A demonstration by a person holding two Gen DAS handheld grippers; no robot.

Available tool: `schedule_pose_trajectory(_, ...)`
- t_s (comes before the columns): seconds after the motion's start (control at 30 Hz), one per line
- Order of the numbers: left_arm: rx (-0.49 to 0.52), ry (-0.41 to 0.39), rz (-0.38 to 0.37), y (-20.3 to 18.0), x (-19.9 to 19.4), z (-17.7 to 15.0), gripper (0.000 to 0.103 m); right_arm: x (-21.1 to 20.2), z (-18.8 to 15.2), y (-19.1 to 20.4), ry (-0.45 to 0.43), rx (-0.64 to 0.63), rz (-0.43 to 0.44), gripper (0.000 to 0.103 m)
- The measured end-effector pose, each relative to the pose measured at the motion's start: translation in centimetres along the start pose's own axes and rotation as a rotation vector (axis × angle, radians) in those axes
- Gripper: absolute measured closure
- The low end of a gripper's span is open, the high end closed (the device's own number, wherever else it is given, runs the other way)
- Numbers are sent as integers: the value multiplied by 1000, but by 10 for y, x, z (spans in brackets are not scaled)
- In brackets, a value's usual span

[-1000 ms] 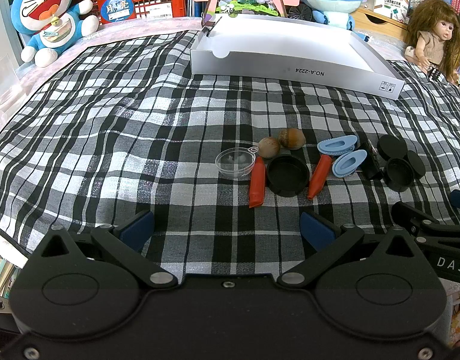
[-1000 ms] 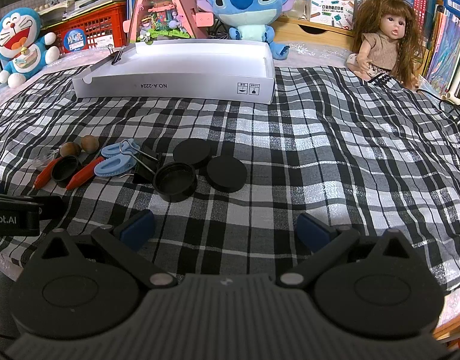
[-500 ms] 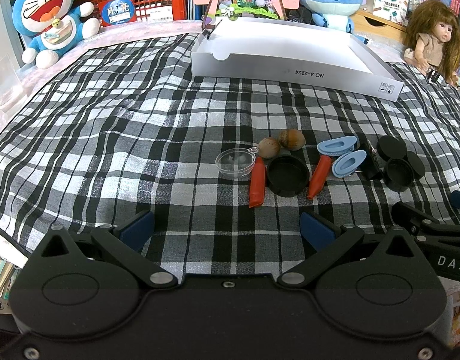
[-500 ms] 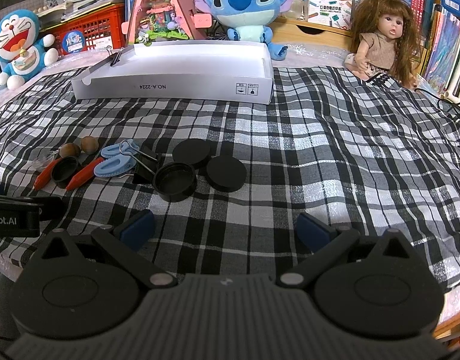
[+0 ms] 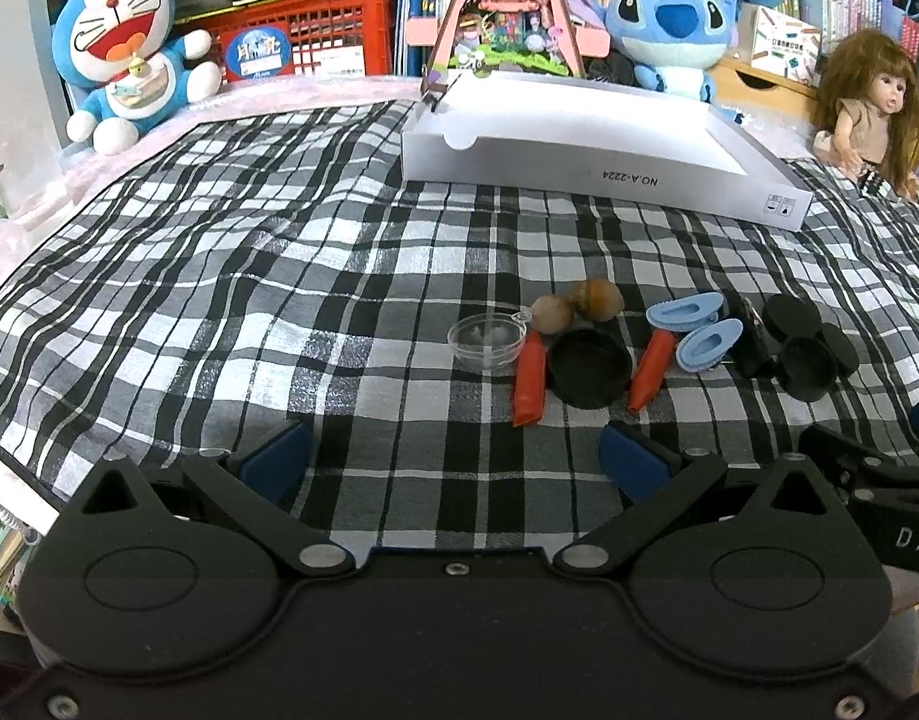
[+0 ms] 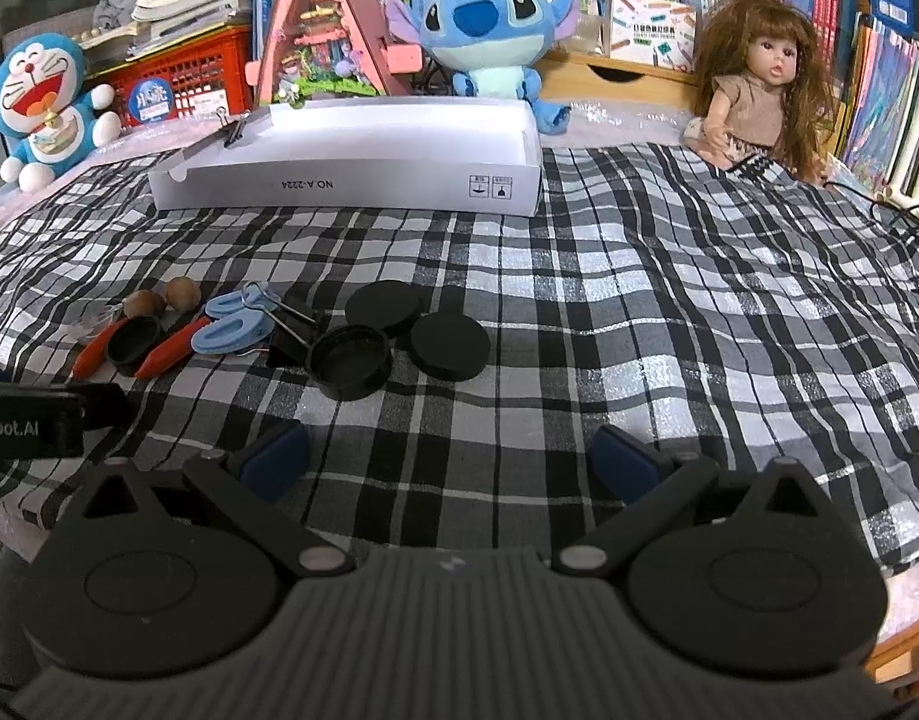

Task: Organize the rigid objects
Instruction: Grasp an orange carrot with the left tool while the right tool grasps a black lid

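Note:
Small items lie in a row on the checked cloth: a clear dish (image 5: 487, 339), two brown nuts (image 5: 596, 298), two red cone pieces (image 5: 529, 384), black round lids (image 6: 350, 358), two pale blue clips (image 6: 228, 330) and a black binder clip (image 6: 291, 339). A white shallow box (image 5: 603, 171) stands beyond them. My left gripper (image 5: 453, 456) hangs open just short of the row, nothing between its fingers. My right gripper (image 6: 450, 459) is open too, near the lids, holding nothing.
Plush toys (image 5: 126, 60), a doll (image 6: 753, 81), a red crate (image 5: 315, 36) and books line the far side. The cloth's near edge (image 5: 9, 474) drops off at the left. A cable (image 6: 903, 222) lies at the far right.
Both views have shifted slightly, with the box and toys a little lower in frame. No object has moved and both grippers stay open.

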State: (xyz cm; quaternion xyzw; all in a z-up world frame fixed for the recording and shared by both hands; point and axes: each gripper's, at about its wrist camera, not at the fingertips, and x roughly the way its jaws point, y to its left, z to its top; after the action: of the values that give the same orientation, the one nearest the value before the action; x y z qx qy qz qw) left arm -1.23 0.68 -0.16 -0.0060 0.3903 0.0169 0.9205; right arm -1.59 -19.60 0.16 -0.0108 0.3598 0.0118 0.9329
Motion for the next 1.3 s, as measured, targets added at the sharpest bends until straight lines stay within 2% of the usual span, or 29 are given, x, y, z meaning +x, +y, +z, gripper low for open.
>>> schedule_pose_trajectory(0.13, -5, -5, -16, 3, -1, 0, 2, -1, 1, -1, -6, 11, 7, 0)
schedule_pose_trajectory(0.17, -16, -10, -21, 4, -2, 1, 5, -2, 0, -1, -14, 18, 16, 0)
schedule_pose_trajectory(0.37, -22, -62, -72, 15, -11, 0, 38, -13, 0, -6, -90, 50, 86, 10)
schedule_pose_trajectory(0.4, -22, -68, -86, 16, -13, 0, 46, -14, 1, -5, -102, 44, 90, 13)
schedule_pose_trajectory(0.47, -29, -74, -118, 18, -16, 0, 55, -17, 2, -2, -125, 32, 105, 19)
schedule_pose_trajectory(0.53, -38, -75, -152, 19, -16, -1, 58, -19, 3, 1, -143, 11, 119, 26)
schedule_pose_trajectory(0.63, -31, -81, -182, 17, -18, -1, 67, -18, 3, 9, -151, -34, 131, 29)
schedule_pose_trajectory(0.7, -15, -86, -202, 14, -20, -2, 77, -16, 4, 14, -148, -48, 124, 35)
schedule_pose_trajectory(0.83, 12, -84, -222, 6, -18, -3, 78, -10, 5, 20, -140, -62, 107, 47)
schedule_pose_trajectory(0.97, 5, -87, -211, 6, -13, 1, 78, -3, 6, 23, -139, -76, 97, 47)
schedule_pose_trajectory(1.07, 10, -83, -198, 6, -4, 4, 78, 0, 8, 24, -140, -83, 99, 52)
schedule_pose_trajectory(1.13, 16, -89, -188, 6, -2, 5, 92, 2, 8, 25, -137, -90, 106, 62)
schedule_pose_trajectory(1.17, 16, -85, -190, 6, -2, 6, 94, 2, 7, 27, -133, -94, 100, 65)
schedule_pose_trajectory(1.3, 28, -108, -200, 7, -9, 7, 94, -5, 6, 29, -149, -110, 104, 65)
